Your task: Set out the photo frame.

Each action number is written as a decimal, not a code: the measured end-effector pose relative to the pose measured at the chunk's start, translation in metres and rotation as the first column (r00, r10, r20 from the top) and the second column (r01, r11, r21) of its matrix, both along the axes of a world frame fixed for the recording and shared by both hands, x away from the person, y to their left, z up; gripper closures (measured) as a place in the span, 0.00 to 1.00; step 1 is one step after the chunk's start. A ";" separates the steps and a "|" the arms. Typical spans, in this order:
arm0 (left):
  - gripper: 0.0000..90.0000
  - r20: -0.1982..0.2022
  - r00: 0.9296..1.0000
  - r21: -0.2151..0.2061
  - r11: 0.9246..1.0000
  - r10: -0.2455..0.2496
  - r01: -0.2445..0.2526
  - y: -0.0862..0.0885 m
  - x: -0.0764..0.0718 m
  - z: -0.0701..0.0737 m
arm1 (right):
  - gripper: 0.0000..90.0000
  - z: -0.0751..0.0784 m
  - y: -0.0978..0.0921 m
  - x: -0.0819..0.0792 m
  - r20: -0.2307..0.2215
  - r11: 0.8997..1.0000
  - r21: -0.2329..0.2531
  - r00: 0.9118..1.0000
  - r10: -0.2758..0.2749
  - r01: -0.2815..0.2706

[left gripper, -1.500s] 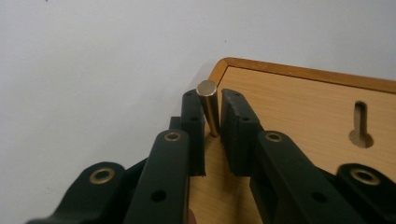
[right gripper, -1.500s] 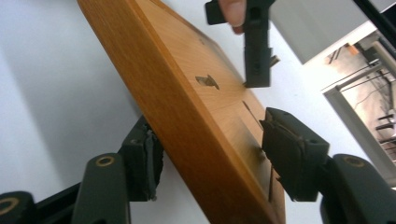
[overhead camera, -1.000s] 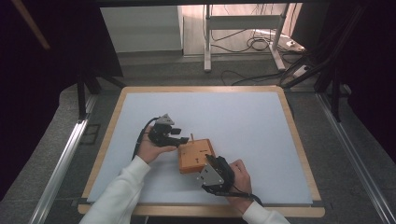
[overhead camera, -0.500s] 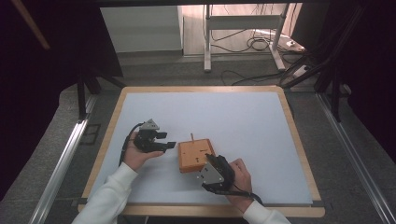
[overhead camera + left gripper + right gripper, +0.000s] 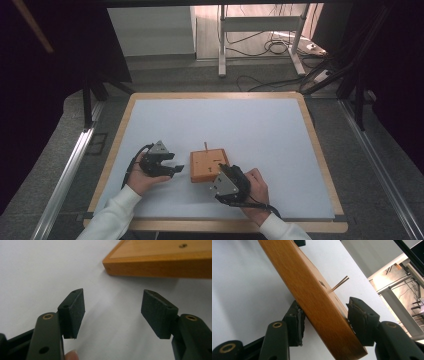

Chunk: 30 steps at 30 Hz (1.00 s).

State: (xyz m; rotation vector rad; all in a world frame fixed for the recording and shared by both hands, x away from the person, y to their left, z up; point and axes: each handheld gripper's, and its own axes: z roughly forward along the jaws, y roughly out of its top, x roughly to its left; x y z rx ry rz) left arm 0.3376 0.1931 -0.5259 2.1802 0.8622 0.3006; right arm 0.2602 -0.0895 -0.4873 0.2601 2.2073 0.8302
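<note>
Standing by the table, so here's how it looks. The right gripper [image 5: 323, 320] has its two black jaws clamped on the near edge of a flat wooden block [image 5: 312, 295], one pad under it and one pad on the top face. In its own view the block cuts across as a slanted slab, and a thin wooden stick [image 5: 340, 283] pokes up out of the top. From above, that gripper [image 5: 222, 184] sits at the block's [image 5: 208, 166] near right corner, with the person's right hand [image 5: 255, 192] wrapped around it from behind.

The left gripper [image 5: 112, 312] is spread wide with nothing in it. Its pads [image 5: 75, 307] hang just over the white surface, and the wooden block [image 5: 160, 262] is a bit ahead of it, not touching. From above, the left gripper [image 5: 159, 162] is off to the left of the block with a clear gap between them, held in the left hand [image 5: 142, 179], which comes out of a white sleeve [image 5: 112, 217].

The block rests on a white mat [image 5: 225, 125] covering a table with a light wood rim [image 5: 320, 150]. It sits toward the near side, roughly in the middle left to right. The little stick [image 5: 205, 146] stands upright at the block's far edge. Past the table you've got grey floor, some cables [image 5: 275, 47] and a metal stand [image 5: 260, 35].
</note>
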 end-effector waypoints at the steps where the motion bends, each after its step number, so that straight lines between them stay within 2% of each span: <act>1: 0.39 0.003 1.000 0.000 1.000 0.001 -0.001 0.000 -0.001 0.000 | 0.55 0.000 0.000 0.000 0.000 1.000 0.001 1.000 0.001 -0.001; 8: 0.38 0.002 1.000 -0.002 1.000 0.010 -0.010 0.005 0.000 -0.002 | 0.56 0.003 0.004 0.002 -0.005 1.000 -0.002 1.000 0.008 -0.008; 18: 0.38 -0.008 1.000 -0.018 1.000 0.021 -0.021 0.009 0.001 -0.003 | 0.59 0.014 0.004 0.012 -0.046 1.000 -0.005 0.999 0.019 -0.020; 25: 0.38 -0.010 1.000 -0.022 1.000 0.021 -0.021 0.010 0.001 -0.002 | 0.60 0.026 0.004 0.023 -0.093 0.999 -0.029 0.995 0.039 -0.042; 30: 0.38 -0.013 1.000 -0.025 0.999 0.020 -0.020 0.010 0.002 -0.003 | 0.61 0.036 0.003 0.034 -0.121 0.998 -0.018 0.991 0.054 -0.057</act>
